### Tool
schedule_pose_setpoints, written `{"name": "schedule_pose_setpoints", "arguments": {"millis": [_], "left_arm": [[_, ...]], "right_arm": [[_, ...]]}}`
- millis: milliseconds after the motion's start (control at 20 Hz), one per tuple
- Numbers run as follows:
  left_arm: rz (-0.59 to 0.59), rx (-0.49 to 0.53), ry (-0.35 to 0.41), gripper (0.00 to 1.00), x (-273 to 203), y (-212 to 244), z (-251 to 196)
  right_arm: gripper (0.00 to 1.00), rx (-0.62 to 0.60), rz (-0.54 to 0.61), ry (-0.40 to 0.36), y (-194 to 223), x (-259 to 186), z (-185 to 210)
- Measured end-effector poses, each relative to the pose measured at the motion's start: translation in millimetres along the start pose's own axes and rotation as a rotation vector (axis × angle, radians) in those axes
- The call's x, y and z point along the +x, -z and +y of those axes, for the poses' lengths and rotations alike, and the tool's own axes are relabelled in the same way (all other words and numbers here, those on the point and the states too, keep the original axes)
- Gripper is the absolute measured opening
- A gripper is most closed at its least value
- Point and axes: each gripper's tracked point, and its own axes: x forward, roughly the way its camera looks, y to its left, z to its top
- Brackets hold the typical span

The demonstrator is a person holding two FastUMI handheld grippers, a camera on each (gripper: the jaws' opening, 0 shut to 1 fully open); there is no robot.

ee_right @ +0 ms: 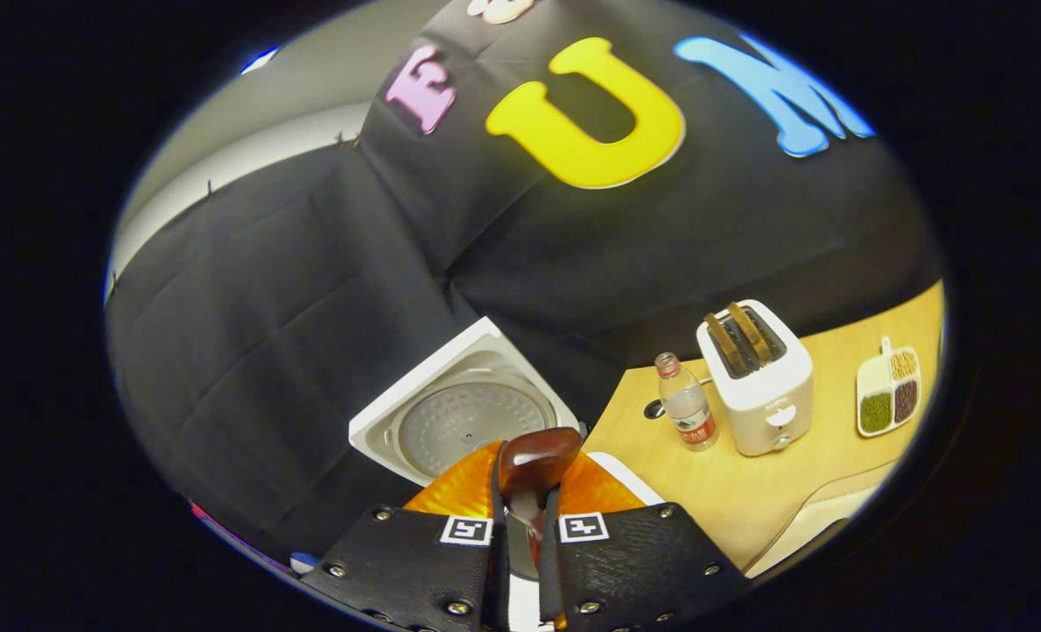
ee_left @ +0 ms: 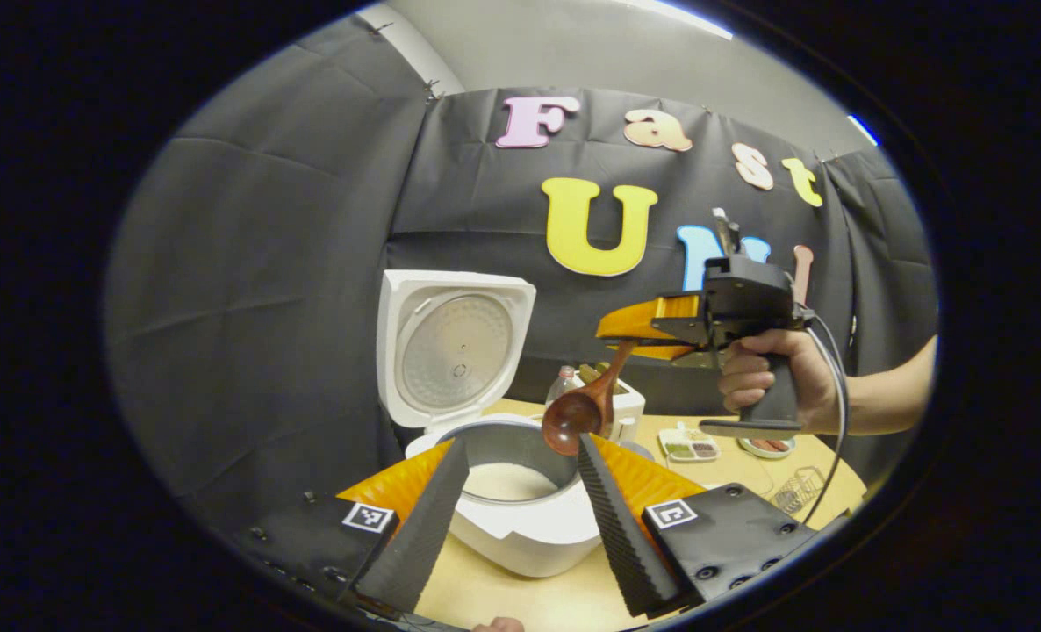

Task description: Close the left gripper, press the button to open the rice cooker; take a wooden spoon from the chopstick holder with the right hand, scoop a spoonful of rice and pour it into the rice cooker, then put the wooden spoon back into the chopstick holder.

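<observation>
Two fingers of the right gripper (ee_right: 521, 513) clamp the wooden spoon (ee_left: 584, 404), whose bowl hangs just above the open rice cooker (ee_left: 520, 518). Rice (ee_left: 509, 481) lies inside. The left gripper (ee_left: 520, 518), jaws spread wide, points at the cooker's front.

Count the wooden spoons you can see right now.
1. The wooden spoon hangs bowl-down above the open rice cooker, its handle clamped in the right gripper. More utensils may be hidden behind the hand and gripper.
</observation>
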Motion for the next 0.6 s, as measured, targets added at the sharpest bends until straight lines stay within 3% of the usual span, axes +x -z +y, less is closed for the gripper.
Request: {"name": "schedule_pose_setpoints", "arguments": {"millis": [200, 600], "left_arm": [[-0.008, 0.018, 0.025, 0.89, 6, -6, -25], [-0.006, 0.048, 0.126, 0.89, 19, -16, -98]], "right_arm": [[0.13, 0.118, -0.075, 0.024, -18, -30, -30], [0.13, 0.186, -0.190, 0.118, -57, -142, -89]]}}
